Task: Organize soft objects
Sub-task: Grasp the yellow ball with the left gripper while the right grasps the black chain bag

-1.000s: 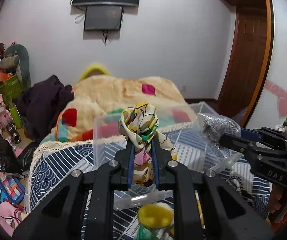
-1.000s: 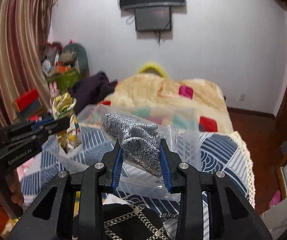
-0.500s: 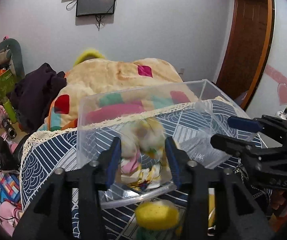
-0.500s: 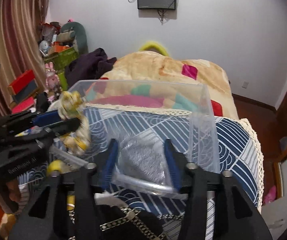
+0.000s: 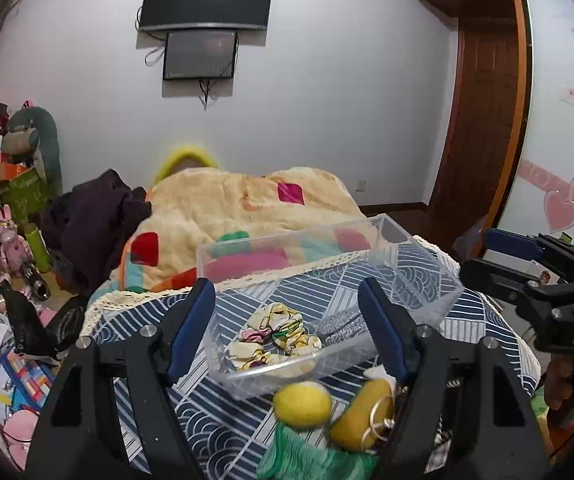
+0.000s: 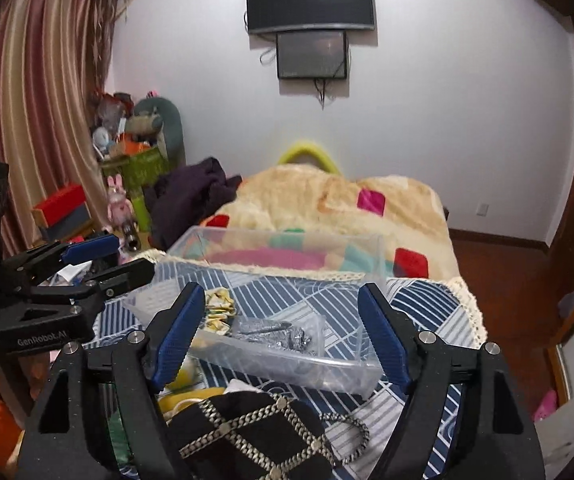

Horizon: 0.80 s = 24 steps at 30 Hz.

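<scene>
fingers of left gripper (image 5: 287, 326) and right gripper (image 6: 281, 326) spread wide, empty. scrunchie (image 5: 275, 336) and silver cloth (image 6: 271, 330) lie in bin (image 5: 427, 300). next: pick yellow ball (image 5: 302, 404) near bin.

A yellow floral scrunchie (image 5: 275, 334) lies crumpled inside a clear plastic bin (image 5: 427, 292) at lower centre of the left wrist frame, just beside a silver-grey glittery scrunchie (image 6: 275, 330) resting flat on the bin's floor.
</scene>
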{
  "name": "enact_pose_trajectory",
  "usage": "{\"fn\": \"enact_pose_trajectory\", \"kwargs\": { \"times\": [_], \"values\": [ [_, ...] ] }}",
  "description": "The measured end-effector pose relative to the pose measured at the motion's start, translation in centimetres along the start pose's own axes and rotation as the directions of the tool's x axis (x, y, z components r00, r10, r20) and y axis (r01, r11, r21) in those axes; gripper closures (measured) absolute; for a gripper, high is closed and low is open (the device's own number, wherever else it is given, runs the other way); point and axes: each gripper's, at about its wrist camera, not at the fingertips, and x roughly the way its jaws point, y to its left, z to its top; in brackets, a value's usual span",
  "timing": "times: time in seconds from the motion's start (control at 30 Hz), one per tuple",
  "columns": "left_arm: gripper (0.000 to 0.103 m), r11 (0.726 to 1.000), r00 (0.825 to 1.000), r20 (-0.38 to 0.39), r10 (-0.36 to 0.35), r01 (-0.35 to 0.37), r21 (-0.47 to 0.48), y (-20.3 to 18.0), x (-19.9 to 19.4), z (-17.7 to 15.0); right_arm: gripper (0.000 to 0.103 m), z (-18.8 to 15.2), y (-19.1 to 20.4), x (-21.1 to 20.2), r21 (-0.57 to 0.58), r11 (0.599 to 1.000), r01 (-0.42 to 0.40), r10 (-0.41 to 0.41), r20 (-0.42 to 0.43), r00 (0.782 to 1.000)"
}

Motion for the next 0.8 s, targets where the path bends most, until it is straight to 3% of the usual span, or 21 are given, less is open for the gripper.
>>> {"fn": "enact_pose_trajectory", "kwargs": {
  "times": [0.17, 0.37, 0.6, 0.77, 0.8],
  "values": [
    [0.017, 1.000, 1.000, 0.027, 0.004, -0.004, -0.011, 0.3, -2.3, -1.3, 0.018, -1.8, 0.5, -1.1, -0.015, 1.000, 0.003, -0.003, -0.012, 1.000],
    [0.017, 1.000, 1.000, -0.024, -0.006, 0.005, -0.026, -0.1, -2.8, -4.1, 0.018, -5.5, 1.4, 0.4, -0.026, 0.998, -0.064, 0.059, -0.138, 0.989],
    [0.018, 0.998, 0.991, -0.131, -0.036, 0.029, -0.055, -0.9, 0.2, -7.2, 0.020, -8.3, 1.5, 3.0, 0.001, 0.995, -0.096, 0.093, -0.243, 0.966],
    [0.024, 0.999, 0.983, -0.182, -0.024, 0.018, -0.039, -1.4, 2.8, -8.0, 0.050, -9.0, 1.3, 3.1, 0.004, 0.994, -0.108, 0.106, -0.245, 0.964],
    [0.025, 0.999, 0.982, -0.189, -0.022, 0.015, -0.037, -1.4, 3.3, -8.1, 0.059, -9.1, 1.6, 2.8, -0.003, 0.995, -0.104, 0.100, -0.241, 0.965]
  ]
}}
